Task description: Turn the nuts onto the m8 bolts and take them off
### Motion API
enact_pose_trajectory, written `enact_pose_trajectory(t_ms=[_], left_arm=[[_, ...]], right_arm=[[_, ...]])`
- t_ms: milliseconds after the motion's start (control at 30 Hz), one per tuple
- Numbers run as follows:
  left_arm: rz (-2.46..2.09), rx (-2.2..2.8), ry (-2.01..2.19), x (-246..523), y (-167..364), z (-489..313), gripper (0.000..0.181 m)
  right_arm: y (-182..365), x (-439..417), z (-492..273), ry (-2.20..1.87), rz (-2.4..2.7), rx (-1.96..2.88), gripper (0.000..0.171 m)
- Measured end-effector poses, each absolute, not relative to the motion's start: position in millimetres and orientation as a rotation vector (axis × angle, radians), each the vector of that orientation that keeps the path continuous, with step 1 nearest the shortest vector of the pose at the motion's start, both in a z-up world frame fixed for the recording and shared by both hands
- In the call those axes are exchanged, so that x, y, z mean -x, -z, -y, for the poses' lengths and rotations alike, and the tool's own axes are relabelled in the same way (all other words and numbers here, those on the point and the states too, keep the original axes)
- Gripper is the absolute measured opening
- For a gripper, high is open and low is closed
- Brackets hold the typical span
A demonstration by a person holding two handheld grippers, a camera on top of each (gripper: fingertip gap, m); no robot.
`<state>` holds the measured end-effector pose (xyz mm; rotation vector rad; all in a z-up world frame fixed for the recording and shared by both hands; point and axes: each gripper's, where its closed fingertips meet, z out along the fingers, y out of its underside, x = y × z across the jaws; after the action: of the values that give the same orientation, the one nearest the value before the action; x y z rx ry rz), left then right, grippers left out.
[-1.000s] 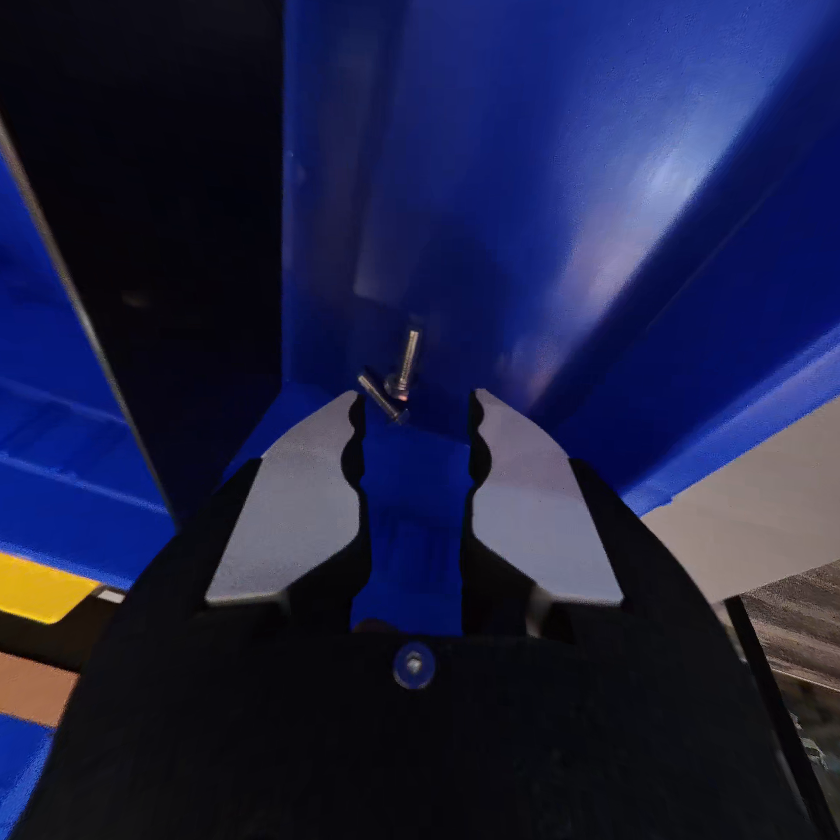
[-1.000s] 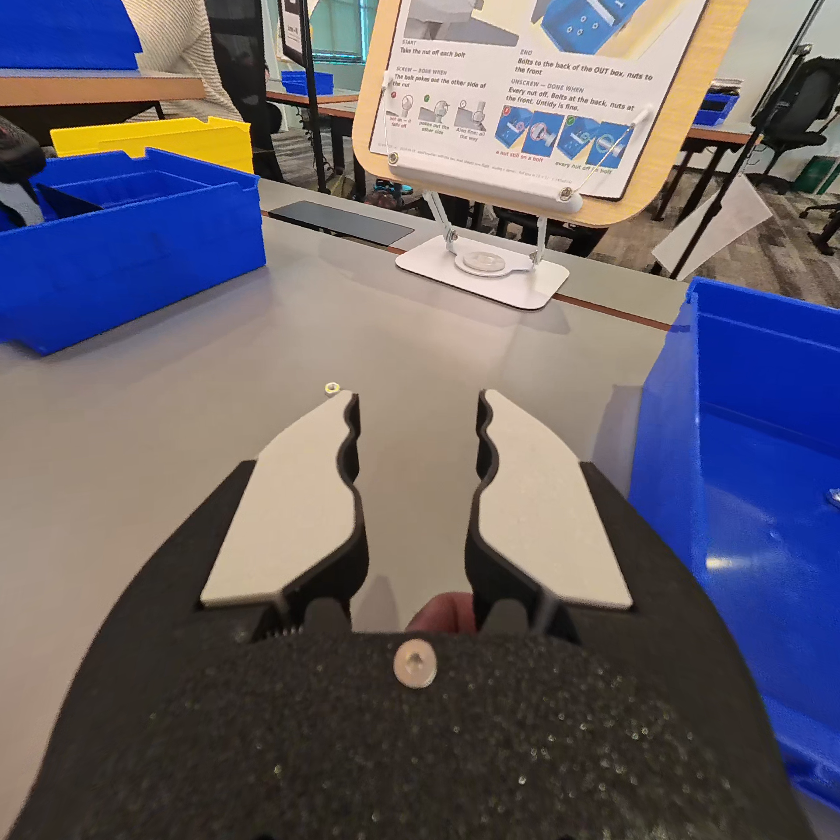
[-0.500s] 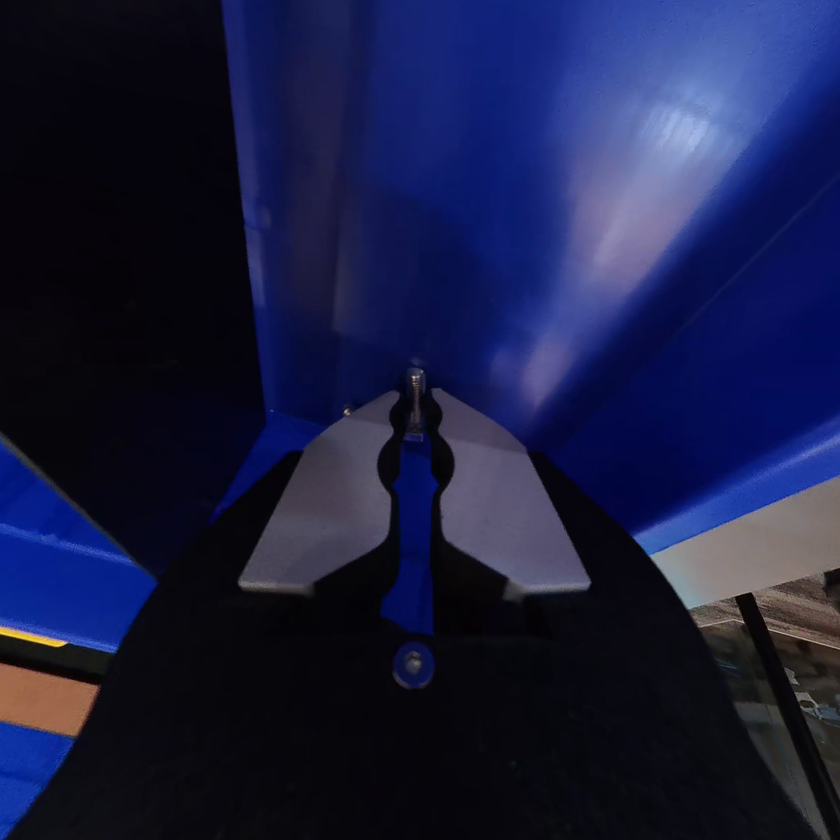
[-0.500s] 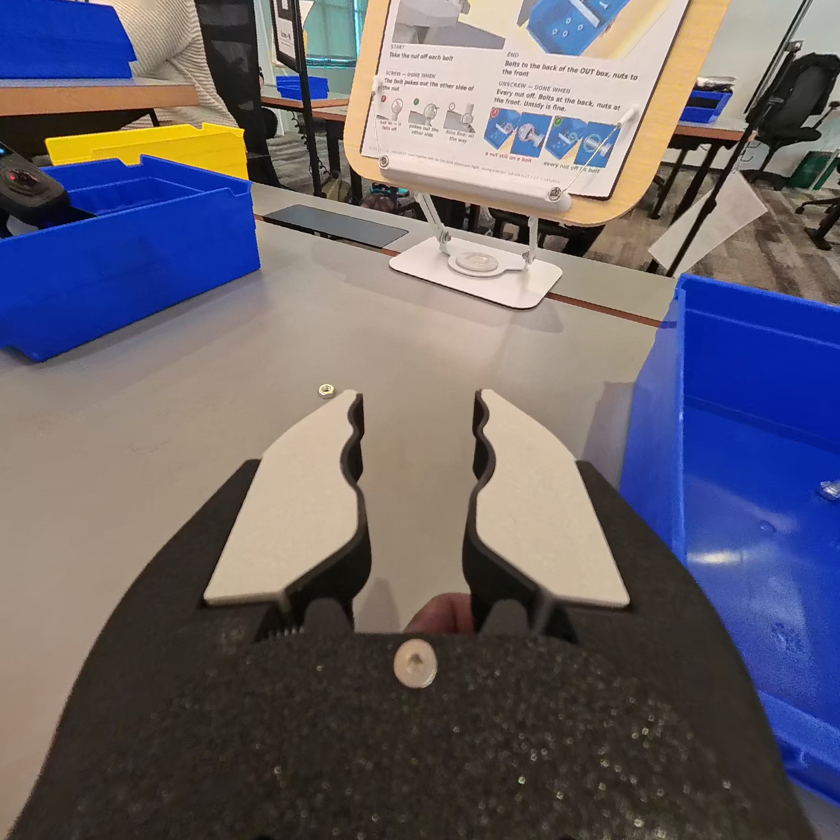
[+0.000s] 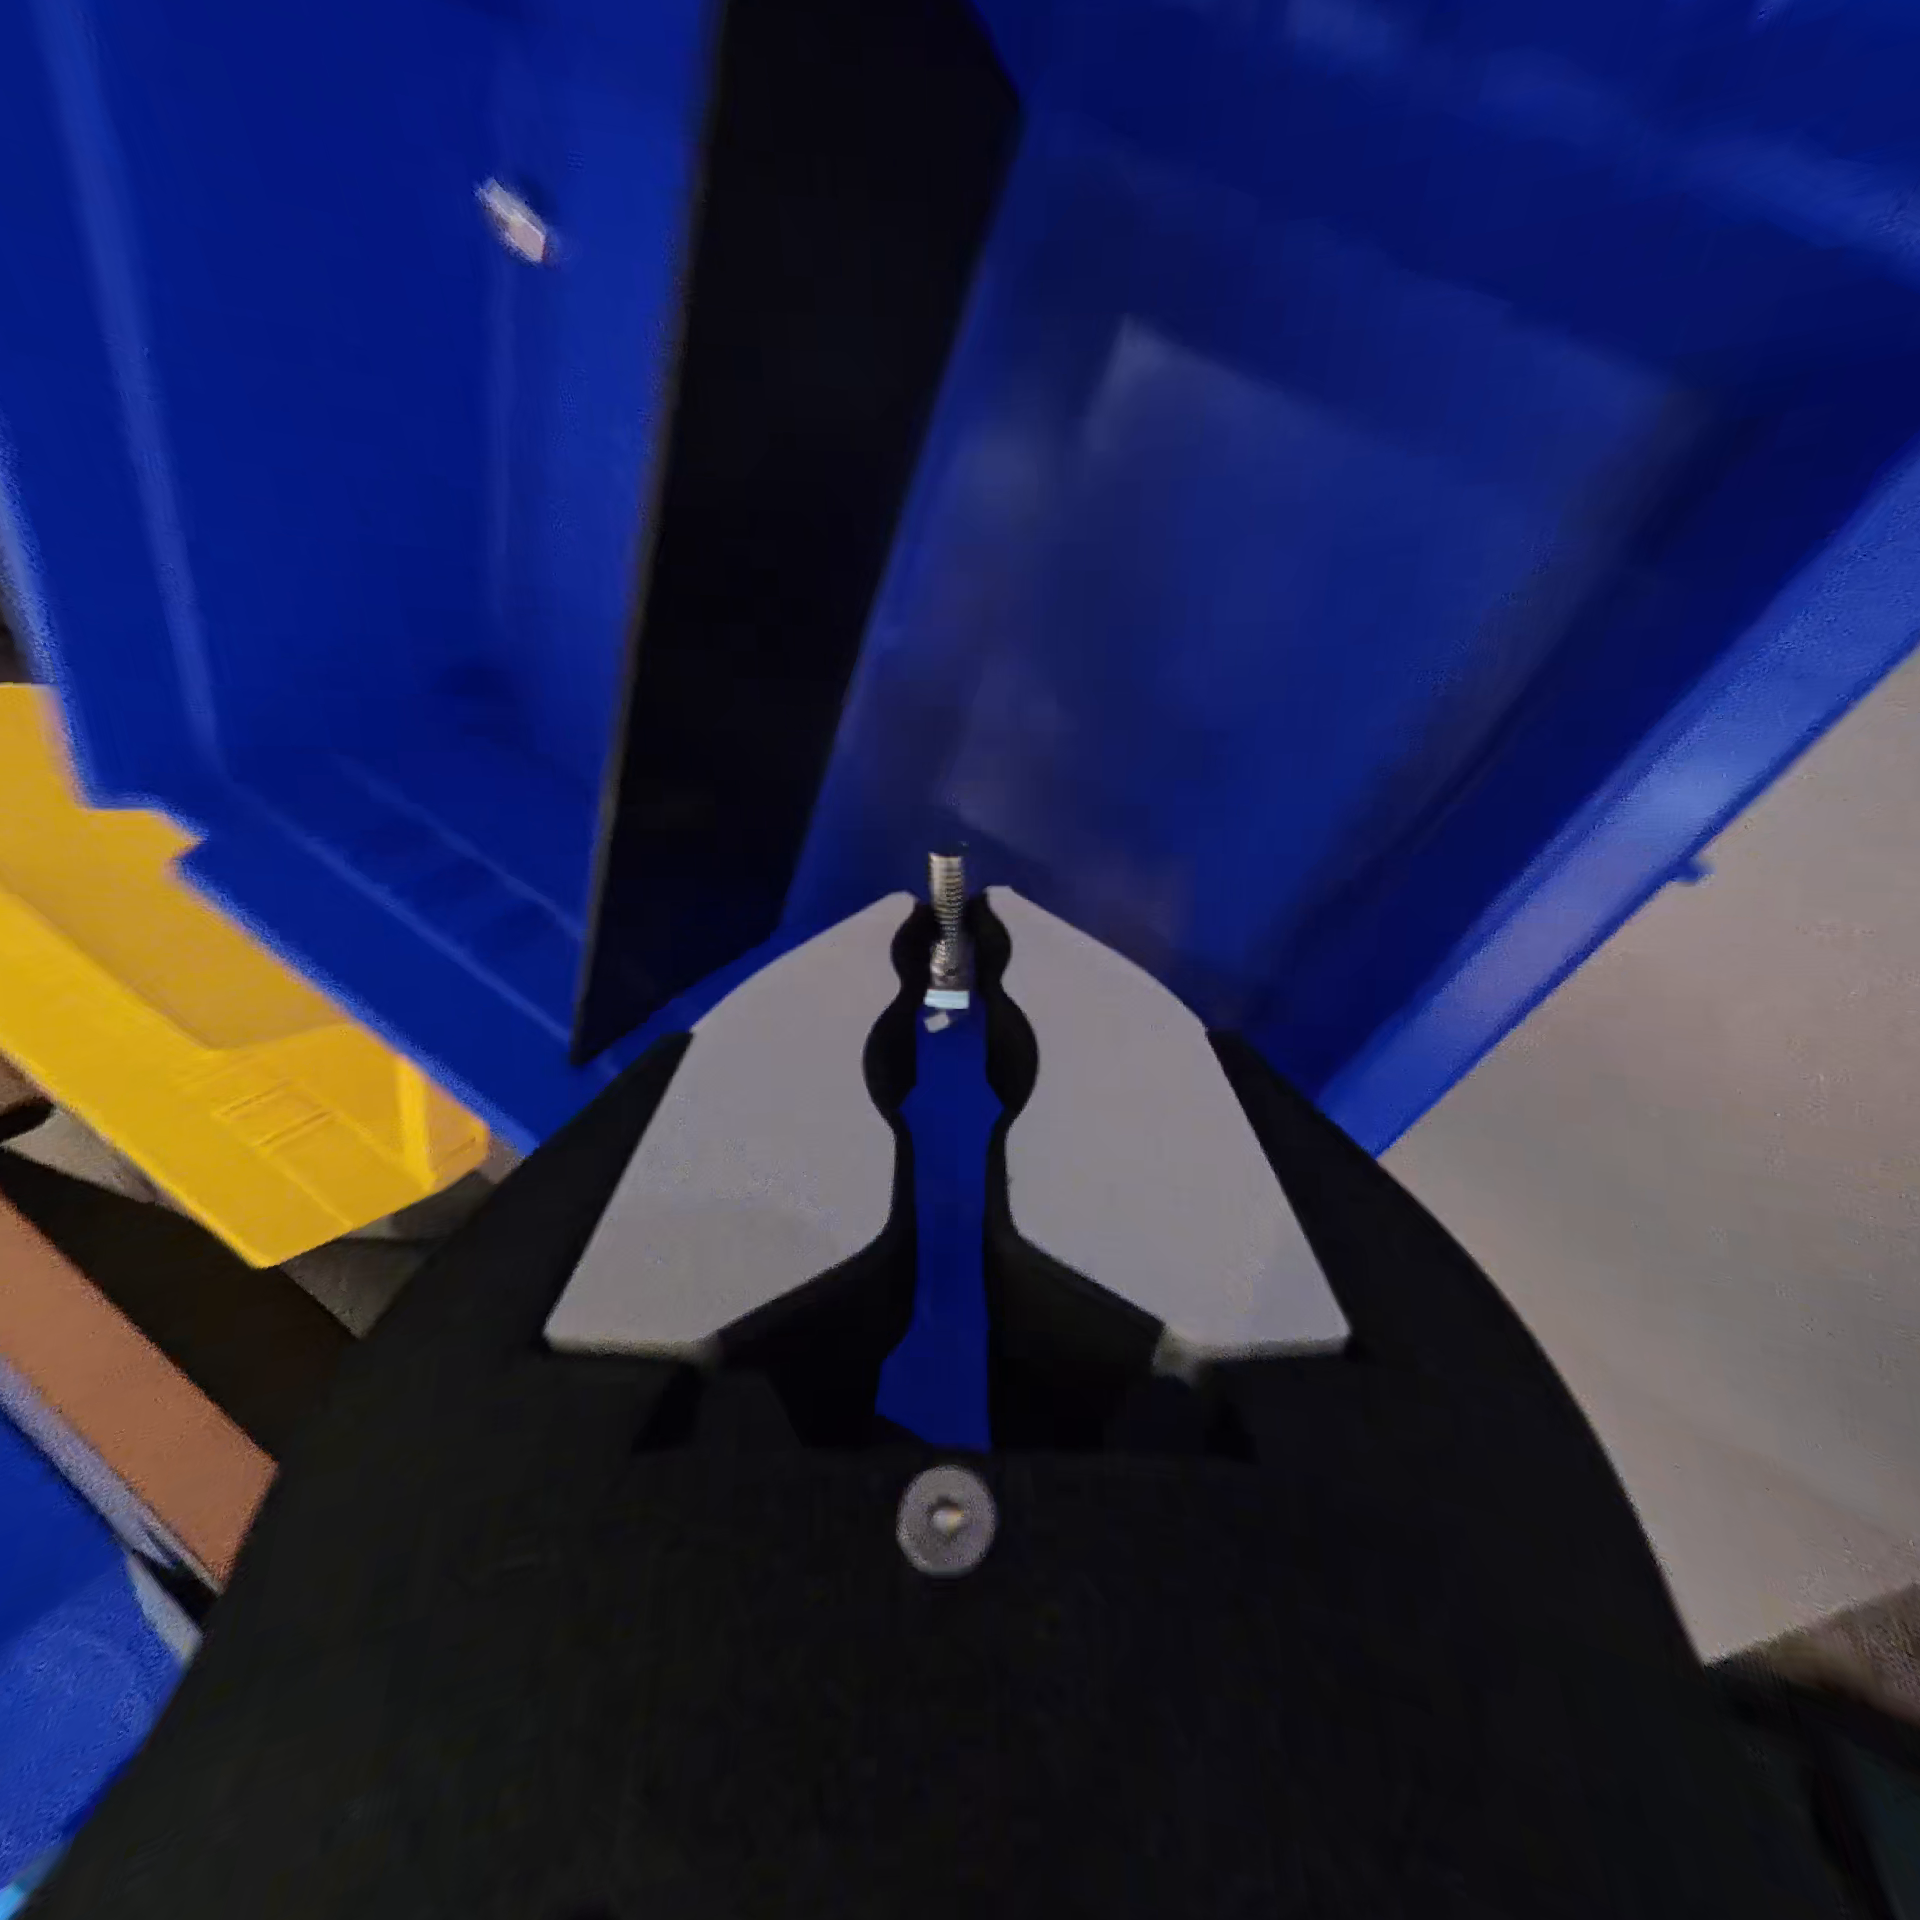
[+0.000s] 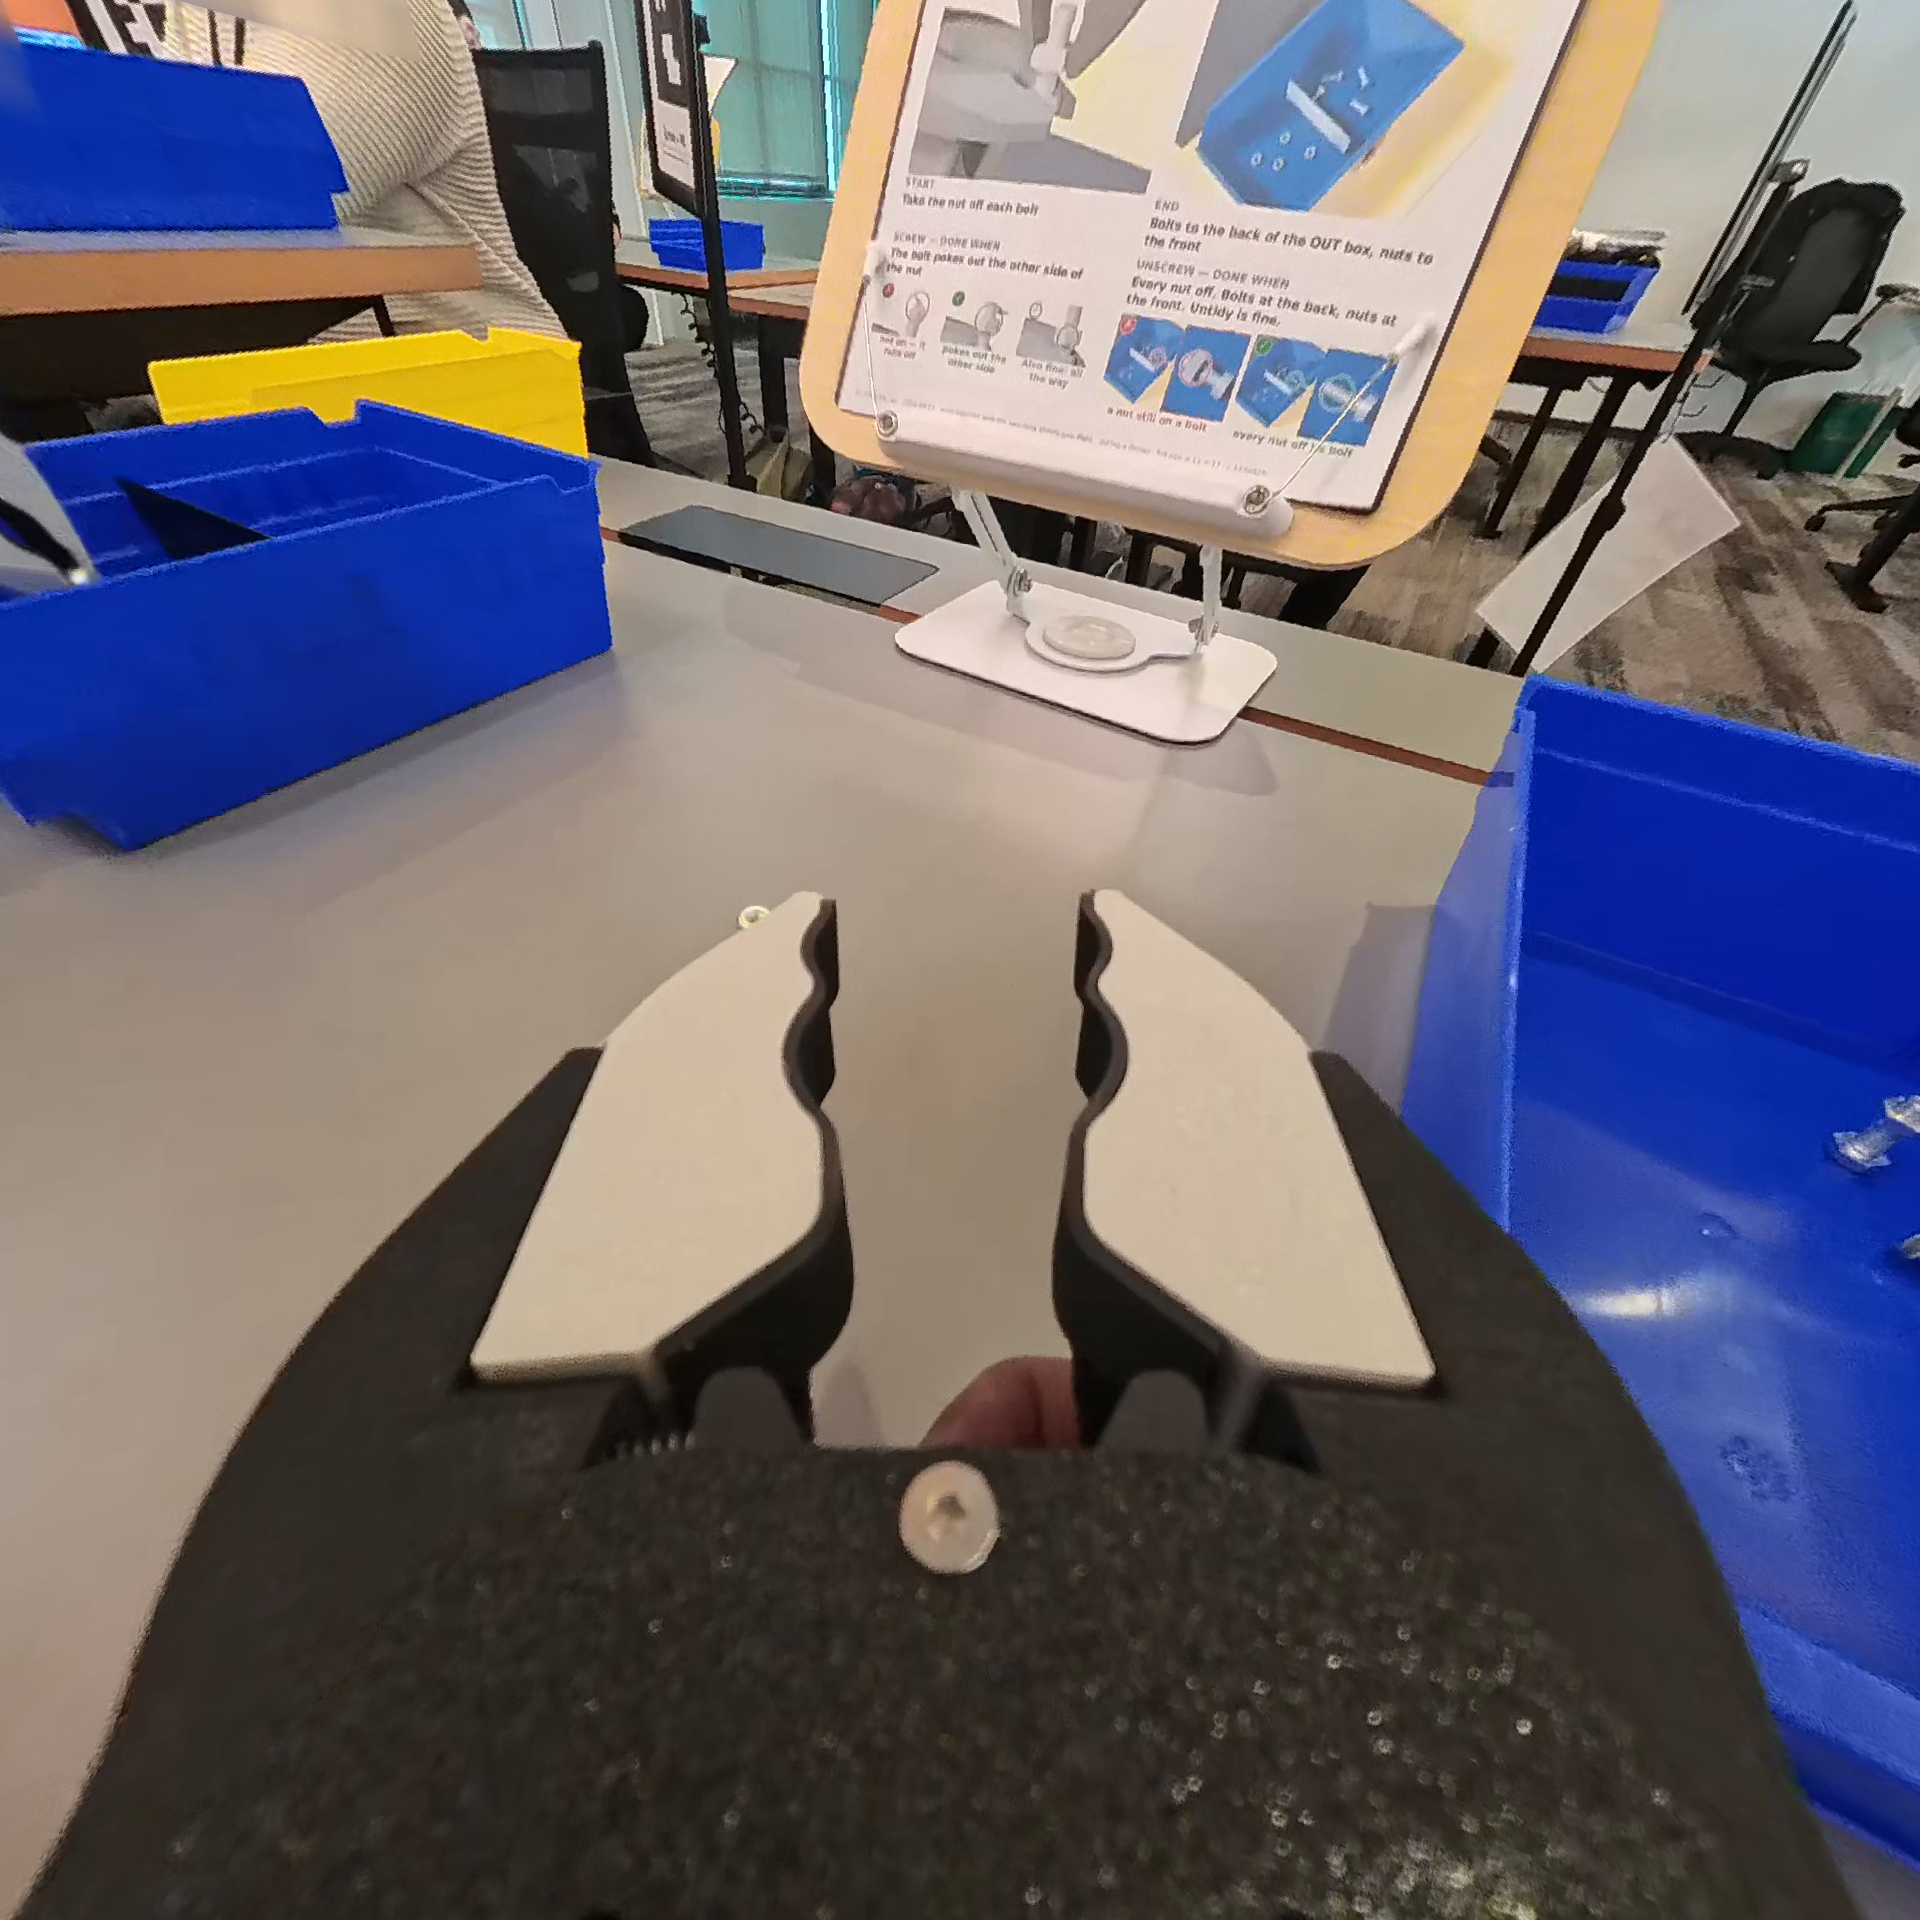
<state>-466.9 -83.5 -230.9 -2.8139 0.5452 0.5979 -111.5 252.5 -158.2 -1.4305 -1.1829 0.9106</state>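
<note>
In the left wrist view my left gripper (image 5: 948,920) is shut on a silver bolt (image 5: 945,920). The bolt's threaded end sticks out past the fingertips, and it is held above the floor of a blue bin (image 5: 1299,540) split by a black divider (image 5: 790,499). Another small metal part (image 5: 514,220) lies in the bin's far compartment. In the right wrist view my right gripper (image 6: 954,914) is open and empty above the grey table (image 6: 312,1039). A small nut (image 6: 750,916) lies on the table just beyond its left fingertip.
A blue bin (image 6: 1714,1039) at the right holds loose bolts (image 6: 1886,1132). Another blue bin (image 6: 291,582) stands at the left with a yellow bin (image 6: 395,379) behind it. An instruction board on a white stand (image 6: 1091,655) is at the back. The grippers' ends are close to 50 cm from one another.
My left gripper closed on the bolt in the bin and has lifted it off the bin's floor. My right gripper stayed open and moved slightly over the table.
</note>
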Motion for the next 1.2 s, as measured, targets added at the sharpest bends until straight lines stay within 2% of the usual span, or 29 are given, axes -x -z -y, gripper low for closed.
enact_pose_trajectory(t_ms=[300,433,700,933,1200], left_arm=[[-0.256,2.146,-0.694,383,131,44,0.008],[-0.137,1.910,-0.597,328,114,32,0.008],[0.003,1.741,-0.405,254,132,10,0.008],[0.042,1.818,-0.257,242,160,-16,0.008],[0.003,2.037,-0.115,248,202,-86,0.008]], right_arm=[[149,120,-242,-0.914,1.199,1.401,0.043],[147,123,-236,-0.906,1.214,1.393,0.043],[150,119,-231,-0.894,1.213,1.410,0.042],[152,116,-234,-0.895,1.205,1.422,0.042],[154,116,-231,-0.903,1.216,1.418,0.042]])
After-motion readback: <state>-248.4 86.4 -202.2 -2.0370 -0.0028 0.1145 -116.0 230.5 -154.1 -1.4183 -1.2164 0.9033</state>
